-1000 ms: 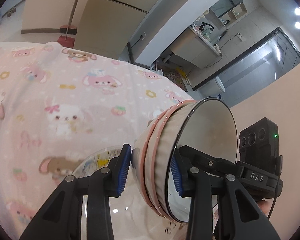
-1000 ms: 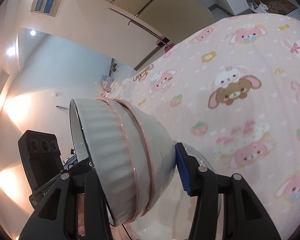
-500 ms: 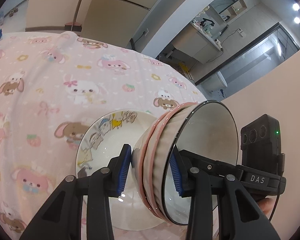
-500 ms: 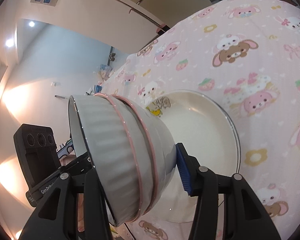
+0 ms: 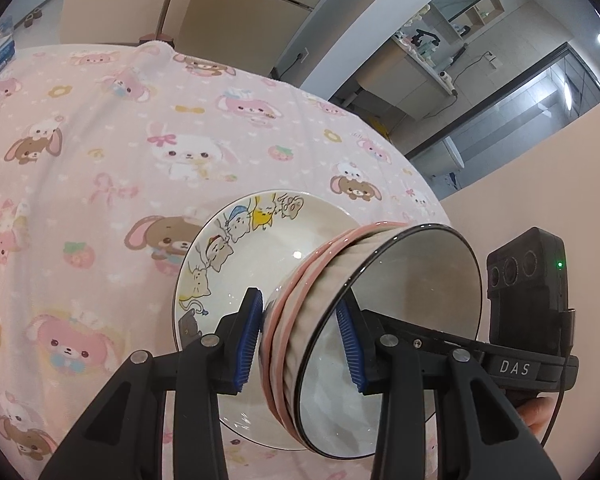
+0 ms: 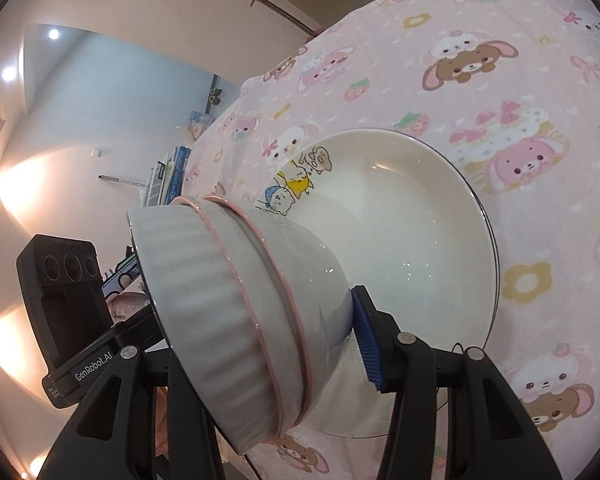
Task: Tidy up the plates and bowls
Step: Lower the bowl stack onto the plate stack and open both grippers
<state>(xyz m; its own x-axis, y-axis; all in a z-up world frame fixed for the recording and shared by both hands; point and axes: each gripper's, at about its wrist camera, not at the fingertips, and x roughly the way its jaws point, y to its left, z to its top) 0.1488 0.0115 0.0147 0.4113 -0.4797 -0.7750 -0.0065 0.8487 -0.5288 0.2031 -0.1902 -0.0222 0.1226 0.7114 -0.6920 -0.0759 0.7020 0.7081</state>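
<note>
Gripping one stack of nested bowls (image 5: 312,320) from opposite sides, both tools closed on it and holding it tilted on its side above a cartoon-printed plate (image 5: 236,248).

Left hand-held gripper (image 5: 300,340): blue pads (image 5: 247,340) clamped across the bowl wall, one pad against the outer base side, the other inside the dark-rimmed mouth of the topmost bowl. Mouth facing right in the left wrist view. Part of a person's hand (image 5: 534,416) visible below the opposite tool.

Right hand-held gripper (image 6: 300,344): closed on the same stack of nested bowls (image 6: 236,320); right blue pad (image 6: 367,340) pressed to the smooth base of the lowest bowl, left finger hidden behind the ribbed grey wall. Two pink rim lines visible between the nested bowls.

Cartoon-printed plate (image 6: 420,240): lying flat on the surface under a pink cartoon-animal tablecloth (image 6: 500,80), directly below and behind the stack. Contact between stack and plate: cannot tell.
</note>
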